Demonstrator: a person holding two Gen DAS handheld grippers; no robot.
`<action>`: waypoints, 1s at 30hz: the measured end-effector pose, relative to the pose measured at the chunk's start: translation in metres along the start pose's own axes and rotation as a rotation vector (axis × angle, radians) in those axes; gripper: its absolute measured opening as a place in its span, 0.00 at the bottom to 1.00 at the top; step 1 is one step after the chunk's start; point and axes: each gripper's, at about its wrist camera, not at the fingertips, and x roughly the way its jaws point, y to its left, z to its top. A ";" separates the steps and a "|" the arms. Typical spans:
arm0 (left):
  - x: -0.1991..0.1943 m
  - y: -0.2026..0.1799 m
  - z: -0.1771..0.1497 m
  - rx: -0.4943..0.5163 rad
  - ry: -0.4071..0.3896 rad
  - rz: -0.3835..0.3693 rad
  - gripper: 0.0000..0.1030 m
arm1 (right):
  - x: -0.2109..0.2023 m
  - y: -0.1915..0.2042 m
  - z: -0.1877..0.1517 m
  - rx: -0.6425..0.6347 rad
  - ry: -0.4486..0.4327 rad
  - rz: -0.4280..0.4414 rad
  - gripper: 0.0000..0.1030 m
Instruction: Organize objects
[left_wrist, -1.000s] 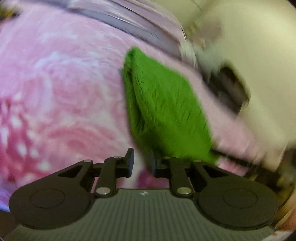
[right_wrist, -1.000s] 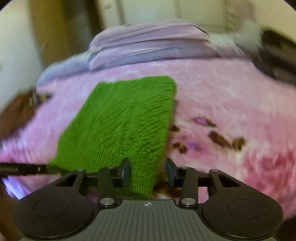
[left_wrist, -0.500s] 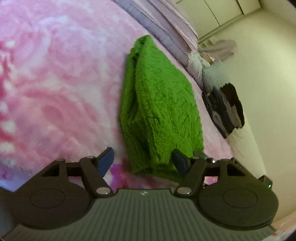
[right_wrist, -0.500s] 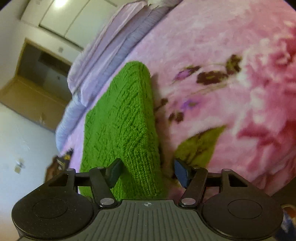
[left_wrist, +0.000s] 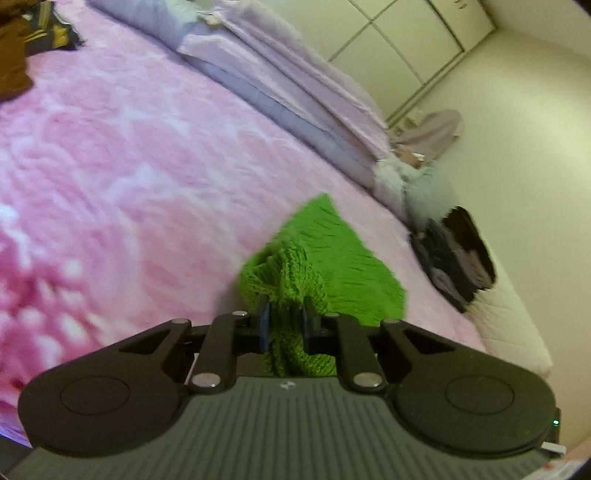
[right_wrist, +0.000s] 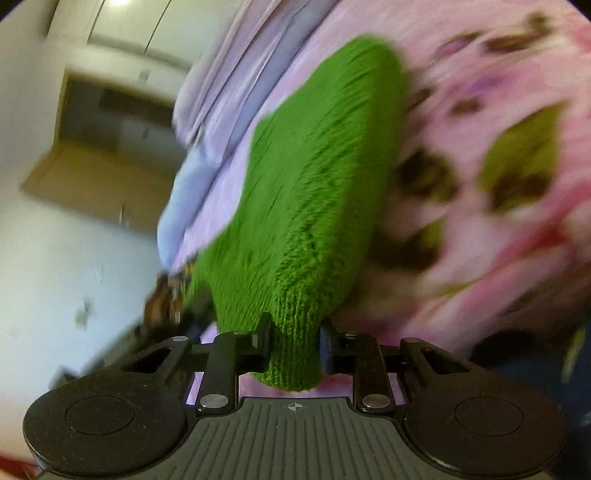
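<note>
both tongs now clamped on the green knit

half a second ago both sat open around the near edge; now the left tongs (left_wrist: 283, 325) and right tongs (right_wrist: 293, 345) are closed on bunched corners of the green knit (left_wrist: 332, 266), which lies on the pink floral bed (left_wrist: 110, 166). likely a fold or lift starts. lilac bedding (left_wrist: 288, 85) beyond the knit, dark clothes (left_wrist: 458, 258) right of it, cream walls.

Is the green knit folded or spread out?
Folded: the green knit lies doubled on the pink blanket, layers bunched between left gripper and right gripper.
</note>
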 end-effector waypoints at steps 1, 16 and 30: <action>0.000 0.008 -0.002 -0.022 0.014 0.018 0.13 | 0.007 0.002 -0.002 -0.015 0.012 -0.017 0.24; -0.008 0.018 -0.065 -0.295 0.056 -0.094 0.63 | -0.027 -0.056 0.076 -0.087 -0.190 -0.149 0.71; 0.012 0.033 -0.019 -0.238 0.047 -0.046 0.23 | 0.019 -0.069 0.099 0.029 -0.261 -0.109 0.21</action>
